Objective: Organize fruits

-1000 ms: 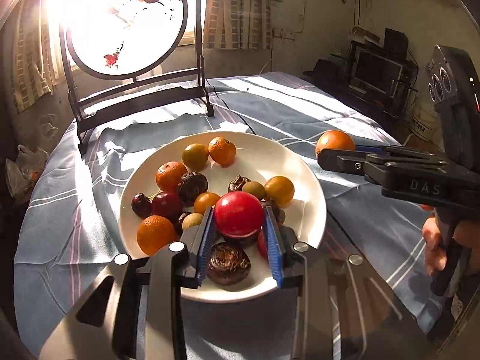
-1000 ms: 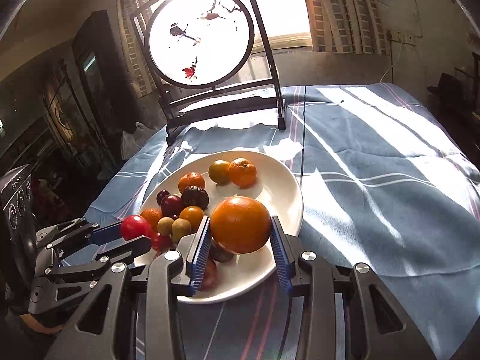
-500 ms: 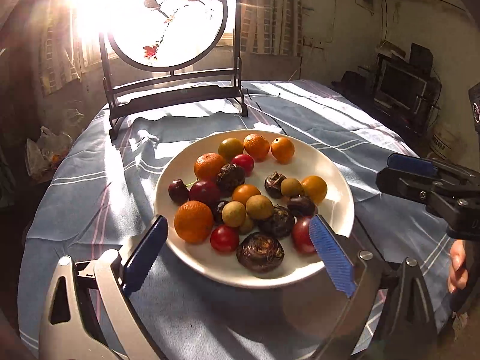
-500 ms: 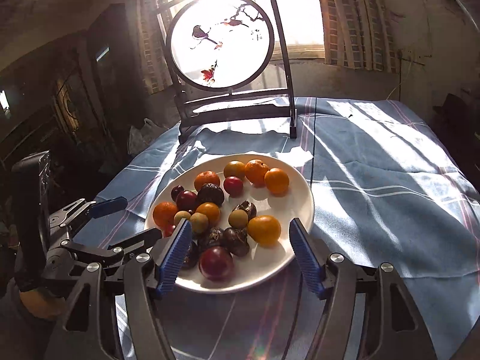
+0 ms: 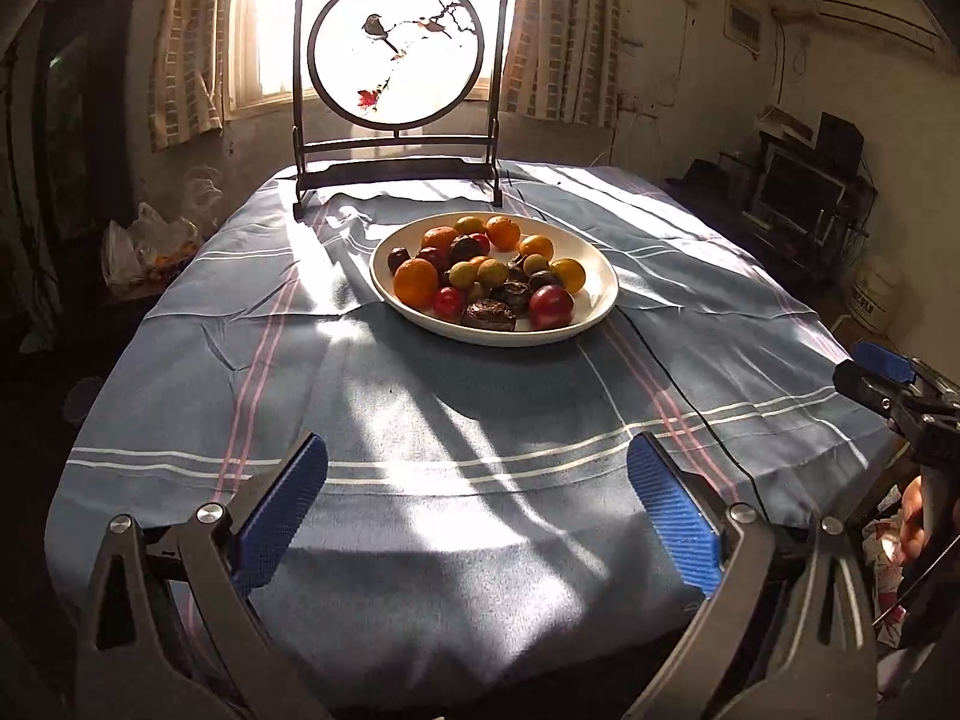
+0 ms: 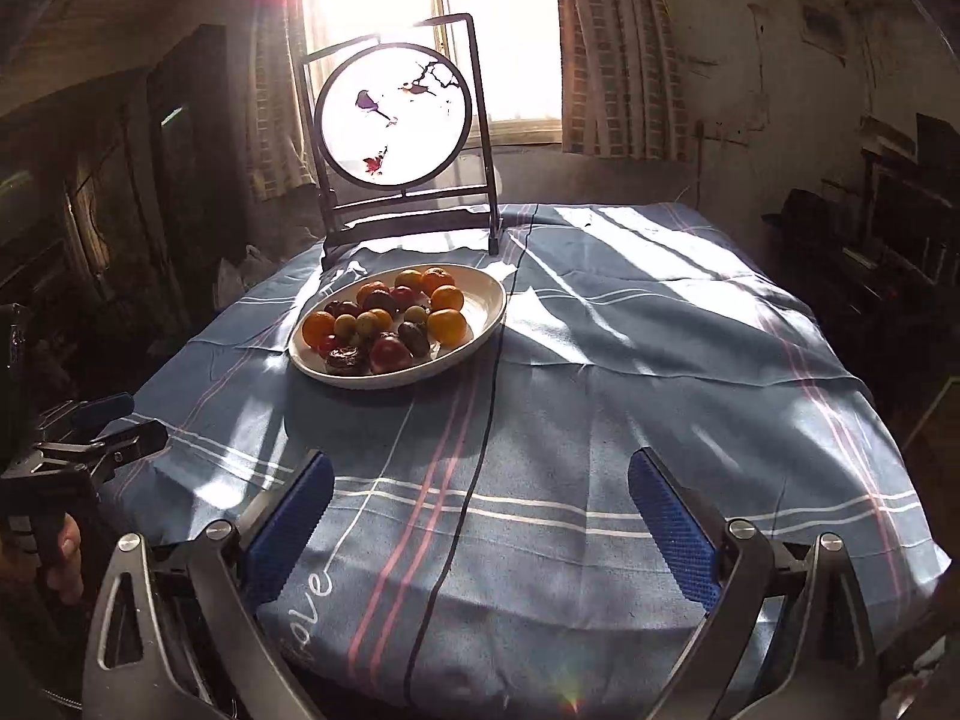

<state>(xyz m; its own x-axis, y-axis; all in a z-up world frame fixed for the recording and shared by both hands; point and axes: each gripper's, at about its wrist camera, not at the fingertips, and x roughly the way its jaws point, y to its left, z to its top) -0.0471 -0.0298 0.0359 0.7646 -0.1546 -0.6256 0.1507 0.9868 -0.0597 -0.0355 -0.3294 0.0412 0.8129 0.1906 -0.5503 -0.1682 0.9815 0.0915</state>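
Both tools — left tool (image 5: pixel 477 507), right tool (image 6: pixel 480 510) — spread apart, empty; "love" lettering (image 6: pixel 312 603) only in right view.

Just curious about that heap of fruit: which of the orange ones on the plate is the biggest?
The orange at the plate's left edge, beside a small red fruit. It looks bigger than the other orange fruits farther back.

A plate (image 5: pixel 591 315) heaped with fruits (image 5: pixel 487 279) sits toward the far middle of the cloth-covered bench (image 5: pixel 420 420). Behind it, at the far edge, a framed round screen (image 5: pixel 397 75) stands upright before the window (image 6: pixel 498 30). A thin cable (image 6: pixel 480 450) runs from the far edge past the plate's right side to the near edge. Both claws, the left claw (image 5: pixel 477 516) and the right claw (image 6: pixel 480 516), hang at the near edge, well apart from the plate.
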